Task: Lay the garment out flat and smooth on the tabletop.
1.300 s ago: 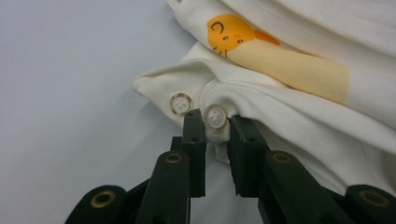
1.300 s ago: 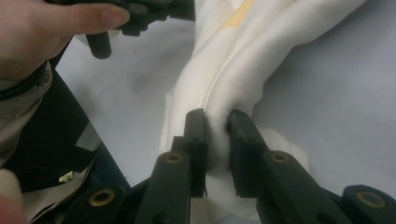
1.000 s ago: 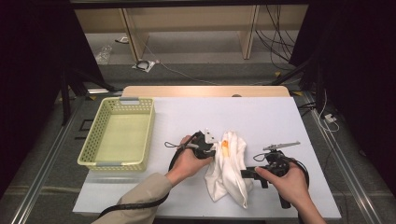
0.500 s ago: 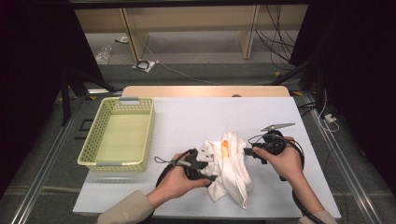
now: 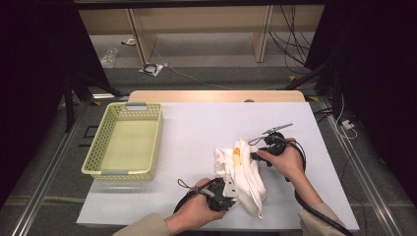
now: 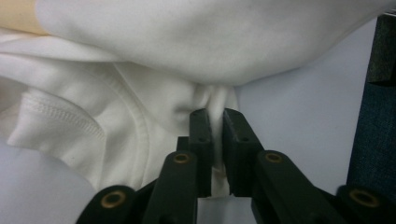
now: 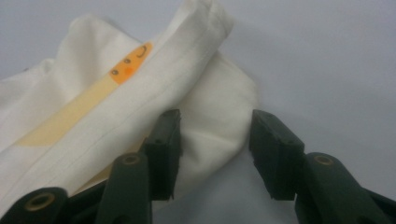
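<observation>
A crumpled white garment (image 5: 246, 174) with an orange print lies on the white surface (image 5: 206, 132), to the right of the yellow basket (image 5: 125, 142) and well apart from it. The left gripper (image 6: 214, 122) has just been closing its jaws, and now they pinch a thin fold of the cloth at its near edge. The right gripper (image 7: 215, 140) is at the far end of the garment; its jaws have been closing but stand spread, one on the cloth, the other beside it.

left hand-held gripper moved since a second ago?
Yes. The left hand-held gripper went from the cloth's far-left side toward the table's near edge, pinching a fold.
</observation>
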Motion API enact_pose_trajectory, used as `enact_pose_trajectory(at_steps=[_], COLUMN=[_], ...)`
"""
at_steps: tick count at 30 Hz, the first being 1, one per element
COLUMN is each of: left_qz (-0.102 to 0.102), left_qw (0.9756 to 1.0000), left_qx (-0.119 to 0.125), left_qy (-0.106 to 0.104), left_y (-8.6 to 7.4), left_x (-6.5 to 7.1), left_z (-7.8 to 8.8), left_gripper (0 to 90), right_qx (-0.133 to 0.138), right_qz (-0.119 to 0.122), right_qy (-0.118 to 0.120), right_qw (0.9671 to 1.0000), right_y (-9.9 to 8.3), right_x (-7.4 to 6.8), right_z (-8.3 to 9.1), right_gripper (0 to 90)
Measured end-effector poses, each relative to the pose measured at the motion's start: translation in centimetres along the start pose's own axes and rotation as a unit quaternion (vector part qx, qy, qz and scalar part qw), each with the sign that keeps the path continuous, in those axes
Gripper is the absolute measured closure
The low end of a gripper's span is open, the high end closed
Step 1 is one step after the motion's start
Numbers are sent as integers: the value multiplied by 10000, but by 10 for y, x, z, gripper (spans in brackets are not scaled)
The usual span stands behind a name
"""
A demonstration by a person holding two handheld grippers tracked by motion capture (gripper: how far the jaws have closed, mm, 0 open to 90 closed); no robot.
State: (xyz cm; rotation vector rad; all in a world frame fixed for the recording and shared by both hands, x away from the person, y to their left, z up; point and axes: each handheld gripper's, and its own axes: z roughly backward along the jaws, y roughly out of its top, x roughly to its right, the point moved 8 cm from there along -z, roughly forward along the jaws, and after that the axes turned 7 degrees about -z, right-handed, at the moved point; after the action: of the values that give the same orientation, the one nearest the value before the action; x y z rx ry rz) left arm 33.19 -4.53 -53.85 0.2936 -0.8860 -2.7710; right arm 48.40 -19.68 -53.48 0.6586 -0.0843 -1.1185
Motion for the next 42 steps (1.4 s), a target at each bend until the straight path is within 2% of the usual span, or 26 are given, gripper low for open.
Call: enact_pose_trajectory(at_steps=[1,4,7,14,18,20,23,25,27,29,31,34,36,38,40,42], left_qz=[15,69,112,291,398,455,477,403,333,335,413,647,796,928,1068,1186], left_qw=[10000,10000,9999,9988,9974,9968,9962,9961,9959,9947,9936,9914,9899,9900,9906,9900], left_qx=[5,7,-25,-48,29,67,119,172,221,310,364,394,401,317,264,129], left_qy=[9,29,124,402,593,660,725,766,817,921,990,1063,1102,1014,818,750], left_y=[0,-1,-5,-15,-18,-18,-17,-16,-14,-13,-12,-14,-16,-18,-20,-25], left_x=[0,-2,-11,-41,-63,-72,-79,-82,-84,-88,-92,-101,-106,-106,-103,-102], left_z=[0,2,6,17,20,19,16,14,14,19,28,41,45,43,38,32], left_gripper=[840,855,858,860,859,858,855,851,833,763,633,505,461,436,415,423], right_qx=[-19,2,2,-79,-217,-231,-321,-360,-377,-353,-134,426,658,792,668,500], right_qz=[-60,-150,-54,-193,-246,-365,-598,-694,-688,-689,-671,-449,-313,-231,-121,-60], right_qy=[11,140,116,-117,-375,-433,-480,-468,-445,-342,-205,-190,-222,-145,-95,-88], right_qw=[10000,9998,9999,9997,9988,9981,9965,9958,9959,9964,9974,9979,9971,9965,9976,9987], right_y=[-1,-3,-6,-21,-40,-52,-72,-83,-90,-90,-84,-62,-45,-28,-17,-8], right_x=[0,-3,-5,-5,-8,-11,-16,-20,-21,-22,-21,-19,-16,-12,-8,-4], right_z=[-3,-2,1,16,34,42,55,60,64,67,76,93,97,89,74,56], right_gripper=[588,753,838,865,867,867,867,869,868,783,753,688,651,624,587,551])
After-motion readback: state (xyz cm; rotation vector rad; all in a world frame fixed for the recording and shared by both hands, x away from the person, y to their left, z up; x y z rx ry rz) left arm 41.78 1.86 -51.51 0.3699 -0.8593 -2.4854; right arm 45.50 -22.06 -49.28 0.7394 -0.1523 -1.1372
